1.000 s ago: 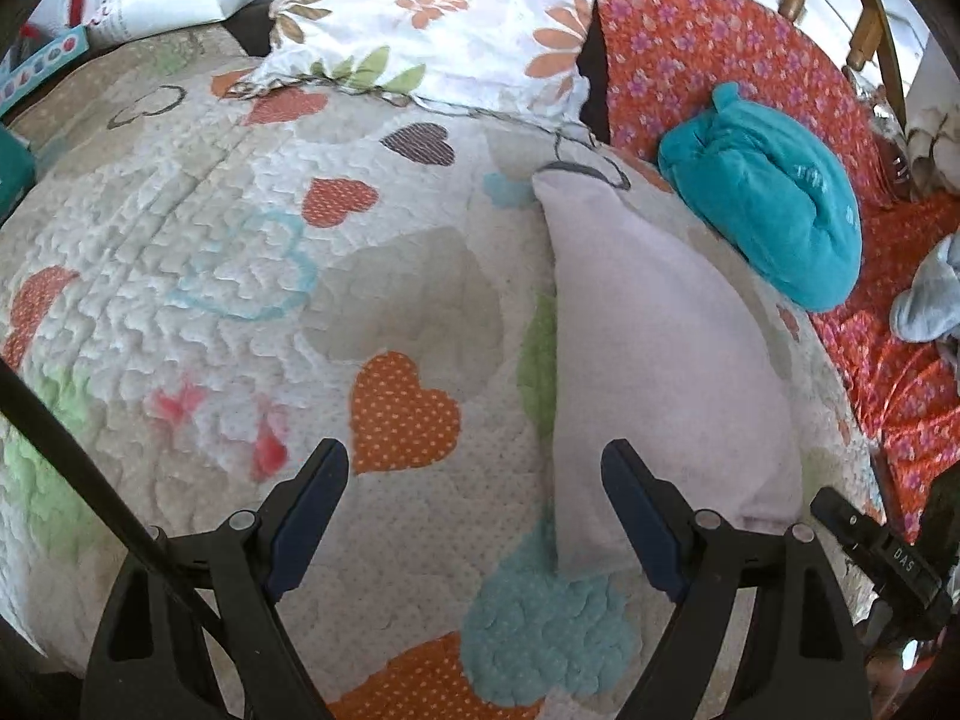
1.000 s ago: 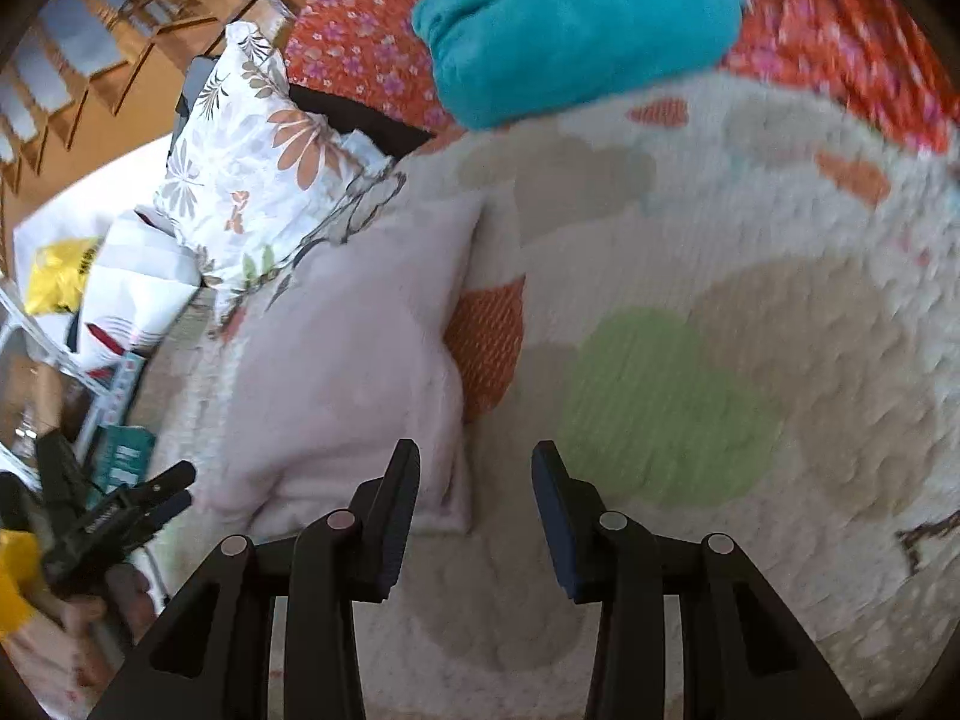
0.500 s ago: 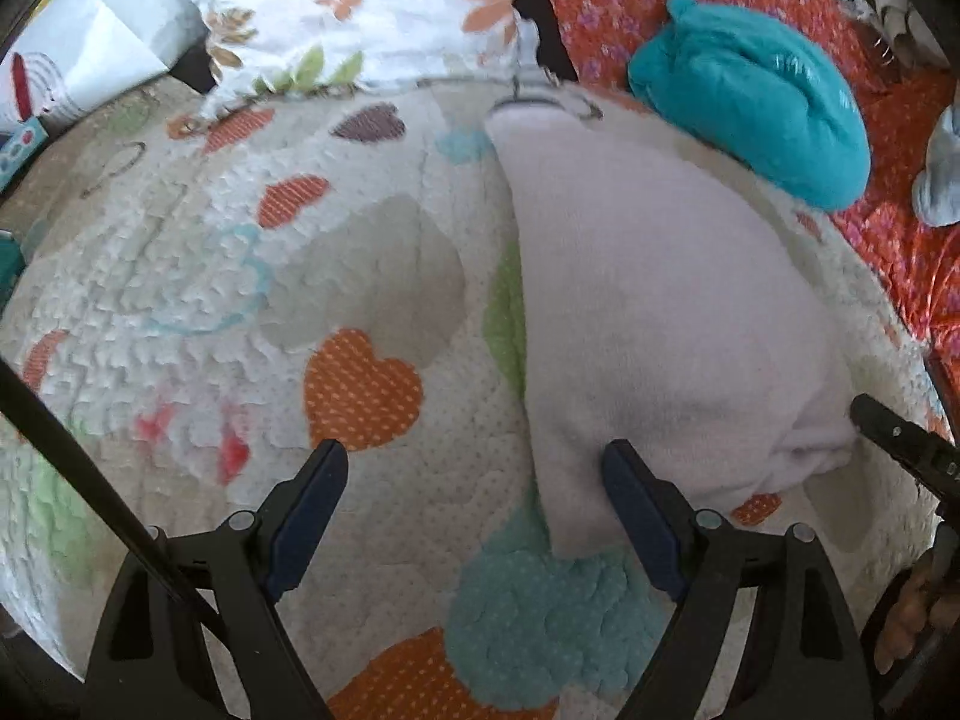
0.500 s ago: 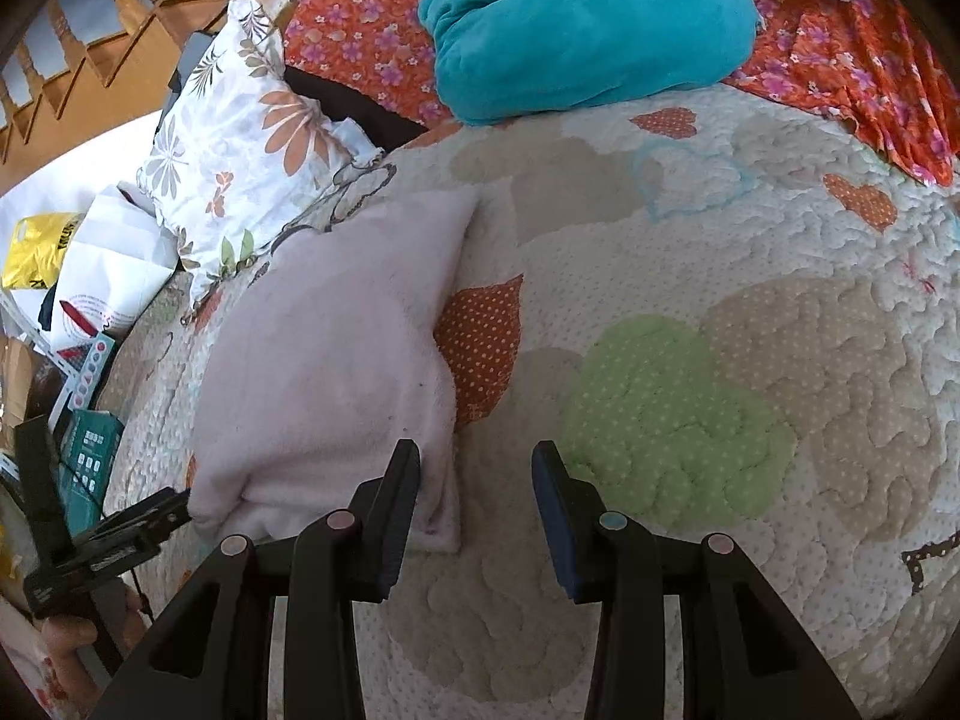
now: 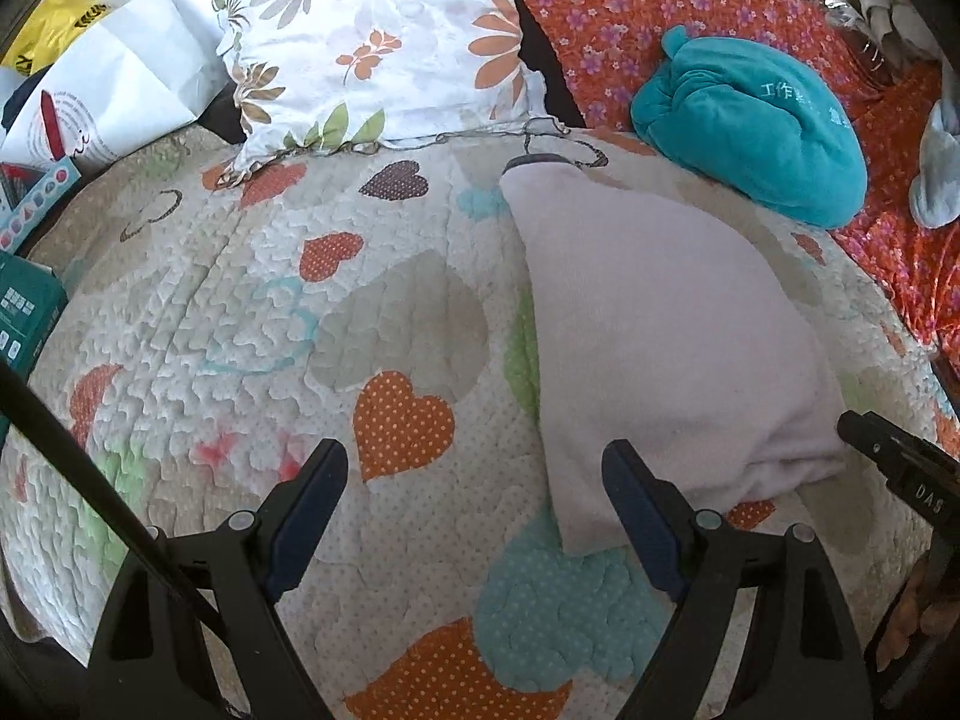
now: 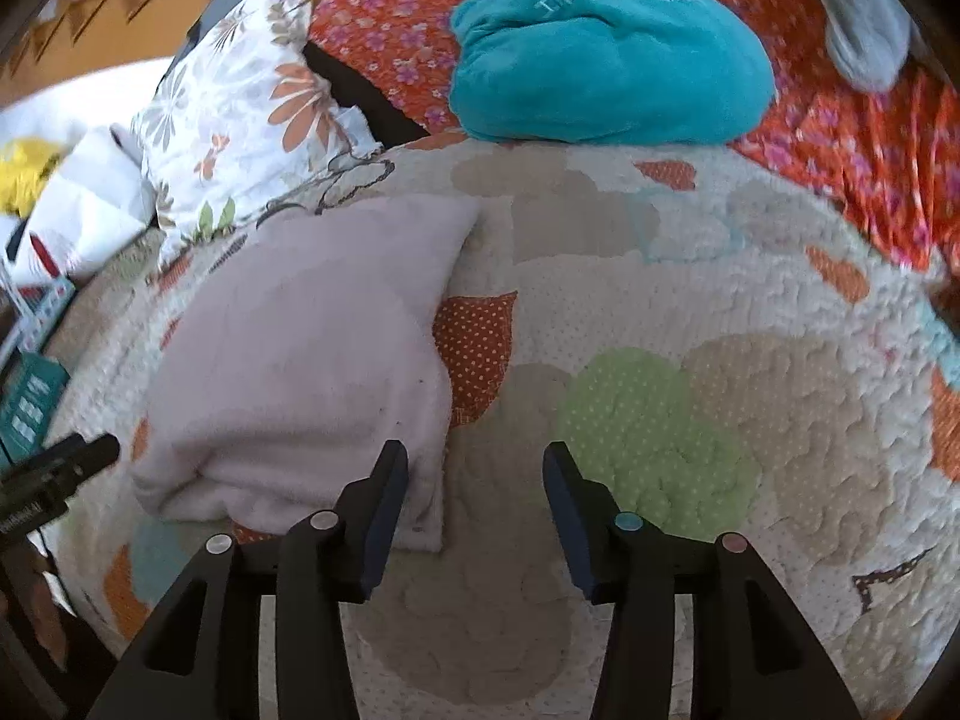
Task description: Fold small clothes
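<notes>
My left tool (image 5: 474, 498) gapes wide, empty; my right tool (image 6: 474, 495), just widening, holds nothing either. The folded pale pink garment (image 5: 660, 348) lies on the quilt (image 5: 240, 312) between them. Grabbing one layer could undo the fold.

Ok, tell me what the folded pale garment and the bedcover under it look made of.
Folded pale garment: likely fleece or terry; matte, fuzzy nap, thick soft fold edges. Bedcover: quilted fabric, probably cotton; puckered stitch lines, dotted heart patches.
</notes>
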A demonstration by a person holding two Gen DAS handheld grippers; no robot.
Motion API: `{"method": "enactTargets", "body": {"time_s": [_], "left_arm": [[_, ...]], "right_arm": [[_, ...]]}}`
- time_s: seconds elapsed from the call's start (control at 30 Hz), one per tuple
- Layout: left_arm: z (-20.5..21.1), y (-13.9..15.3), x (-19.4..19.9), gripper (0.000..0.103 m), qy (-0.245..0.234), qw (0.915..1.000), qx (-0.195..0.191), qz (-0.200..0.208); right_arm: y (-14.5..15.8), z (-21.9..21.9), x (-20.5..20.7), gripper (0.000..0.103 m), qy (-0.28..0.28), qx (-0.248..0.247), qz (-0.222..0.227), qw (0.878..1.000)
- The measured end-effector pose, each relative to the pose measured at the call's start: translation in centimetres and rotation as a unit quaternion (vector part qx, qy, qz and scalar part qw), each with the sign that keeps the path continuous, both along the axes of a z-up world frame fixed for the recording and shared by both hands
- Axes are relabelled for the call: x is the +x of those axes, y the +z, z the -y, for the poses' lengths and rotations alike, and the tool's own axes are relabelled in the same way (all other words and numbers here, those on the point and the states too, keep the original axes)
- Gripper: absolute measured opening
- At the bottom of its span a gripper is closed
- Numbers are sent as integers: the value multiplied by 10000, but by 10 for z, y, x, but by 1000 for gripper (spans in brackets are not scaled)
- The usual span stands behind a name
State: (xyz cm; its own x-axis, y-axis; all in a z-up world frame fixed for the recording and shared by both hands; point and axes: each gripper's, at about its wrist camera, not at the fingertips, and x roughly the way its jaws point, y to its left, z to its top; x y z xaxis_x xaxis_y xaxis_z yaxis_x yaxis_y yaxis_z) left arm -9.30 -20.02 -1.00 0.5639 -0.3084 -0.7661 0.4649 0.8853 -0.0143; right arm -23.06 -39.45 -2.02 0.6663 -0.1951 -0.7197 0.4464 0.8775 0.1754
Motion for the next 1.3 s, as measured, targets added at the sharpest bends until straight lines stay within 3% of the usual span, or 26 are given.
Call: {"method": "enactTargets", "body": {"time_s": [0.37, 0.53, 0.63, 0.73, 0.87, 1.0, 1.03, 1.07, 1.1, 1.13, 1.23, 1.3], "left_arm": [[0, -6, -4, 86, -7, 9999, 22, -120], [-6, -2, 5, 86, 106, 9992, -287, -274], [-10, -2, 27, 86, 285, 9952, -738, -578], [0, -8, 57, 87, 358, 9849, -1297, -1090], [33, -27, 90, 88, -11, 9751, -1453, -1676], [52, -33, 107, 89, -342, 9525, -2038, -2237], [58, -32, 107, 70, -553, 9463, -2141, -2358], [63, -30, 105, 44, -721, 9402, -2231, -2470], [69, -25, 103, 44, -778, 9423, -2135, -2458], [72, -13, 97, 44, -848, 9498, -2023, -2229], [80, 17, 87, 44, -1119, 9559, -2008, -1826], [85, 23, 86, 44, -999, 9653, -1770, -1642]], "right_arm": [[2, -10, 0, 58, 57, -300, -97, 9995], [14, -5, -6, 59, -3, -142, 170, 9998], [26, 17, 0, 65, -41, 346, 447, 9984], [22, 44, 26, 66, 83, 1104, 506, 9926], [0, 72, 76, 66, 223, 1843, 299, 9822], [-22, 83, 125, 64, 587, 2568, 293, 9642], [-26, 85, 137, 46, 629, 2707, 341, 9600], [-29, 86, 144, 36, 674, 2897, 361, 9541], [-29, 85, 150, 32, 718, 3023, 383, 9497], [-21, 79, 153, 29, 806, 2899, 438, 9527], [12, 64, 152, 27, 1221, 2621, 851, 9535], [29, 56, 152, 27, 1314, 2160, 923, 9631]]}}
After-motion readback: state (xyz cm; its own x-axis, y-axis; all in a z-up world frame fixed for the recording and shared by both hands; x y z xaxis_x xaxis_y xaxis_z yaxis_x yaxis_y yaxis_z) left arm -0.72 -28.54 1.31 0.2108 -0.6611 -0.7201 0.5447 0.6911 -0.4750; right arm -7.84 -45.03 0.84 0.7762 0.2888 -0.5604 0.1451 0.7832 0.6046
